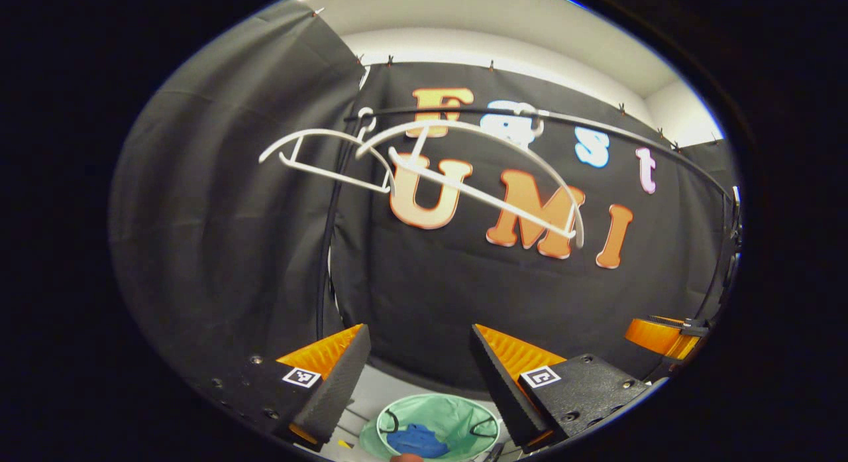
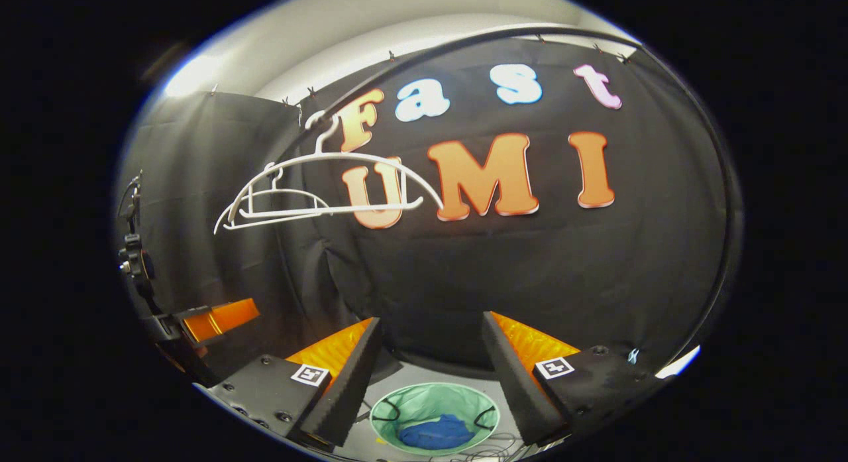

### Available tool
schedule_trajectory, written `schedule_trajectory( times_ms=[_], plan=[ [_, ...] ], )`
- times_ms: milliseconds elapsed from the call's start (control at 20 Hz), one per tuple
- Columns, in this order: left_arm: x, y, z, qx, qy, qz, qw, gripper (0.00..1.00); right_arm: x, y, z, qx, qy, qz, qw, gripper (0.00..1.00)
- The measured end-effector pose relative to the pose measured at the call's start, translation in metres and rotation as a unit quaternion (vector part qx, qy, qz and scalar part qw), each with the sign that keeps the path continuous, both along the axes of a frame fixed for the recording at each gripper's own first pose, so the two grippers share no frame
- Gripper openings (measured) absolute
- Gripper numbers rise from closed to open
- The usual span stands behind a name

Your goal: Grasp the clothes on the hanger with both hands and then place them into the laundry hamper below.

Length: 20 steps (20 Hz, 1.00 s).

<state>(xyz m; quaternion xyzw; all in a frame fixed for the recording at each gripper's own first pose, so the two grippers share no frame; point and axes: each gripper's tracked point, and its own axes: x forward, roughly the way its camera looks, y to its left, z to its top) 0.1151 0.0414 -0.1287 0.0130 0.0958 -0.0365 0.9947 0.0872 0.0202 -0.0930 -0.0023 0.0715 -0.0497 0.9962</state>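
Clothes (image 2: 437,433) lie in the hamper (image 2: 424,399) below; hangers (image 1: 424,177) hang bare; left gripper (image 1: 419,366) and right gripper (image 2: 430,356) are open, holding nothing; task seems finished.

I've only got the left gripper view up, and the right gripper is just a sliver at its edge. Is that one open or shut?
Observer: Open. In the right gripper view, the right gripper has its fingers spread wide, with nothing between them.
Operator: OK. My view cuts off the near edge of the hamper. Is the garment all the way in?
Observer: Yes. The right gripper view takes in the full rim of the laundry hamper, and the blue garment lies wholly inside it, with nothing draped over the edge.
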Motion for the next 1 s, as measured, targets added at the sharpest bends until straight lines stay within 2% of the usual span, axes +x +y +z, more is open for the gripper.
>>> schedule_trajectory(
  times_ms=[50, 150, 200, 350, 450, 650, 1000],
  plan=[
    [0.002, 0.001, 0.01, 0.0, -0.011, 0.002, 1.0, 0.95, -0.004, -0.002, 0.012, -0.005, -0.013, -0.003, 1.0, 0.89],
    [0.003, -0.002, 0.025, -0.004, -0.035, 0.003, 0.999, 0.92, -0.015, -0.002, 0.034, -0.012, -0.038, -0.003, 0.999, 0.89],
    [0.006, -0.001, 0.031, -0.005, -0.049, 0.005, 0.999, 0.92, -0.019, -0.002, 0.046, -0.022, -0.053, 0.0, 0.998, 1.0],
    [0.008, 0.005, 0.046, 0.003, -0.072, 0.012, 0.997, 0.91, -0.035, -0.022, 0.081, -0.075, -0.088, -0.024, 0.993, 0.89],
    [0.005, 0.004, 0.058, 0.008, -0.083, 0.008, 0.996, 0.91, -0.051, -0.025, 0.098, -0.087, -0.101, -0.031, 0.991, 0.89],
    [0.002, 0.01, 0.079, 0.043, -0.116, 0.025, 0.992, 0.91, -0.07, -0.036, 0.111, -0.088, -0.121, -0.052, 0.987, 0.89],
    [-0.004, -0.004, 0.081, 0.042, -0.109, 0.0, 0.993, 0.92, -0.081, -0.052, 0.124, -0.065, -0.135, -0.079, 0.985, 0.89]
  ],
)
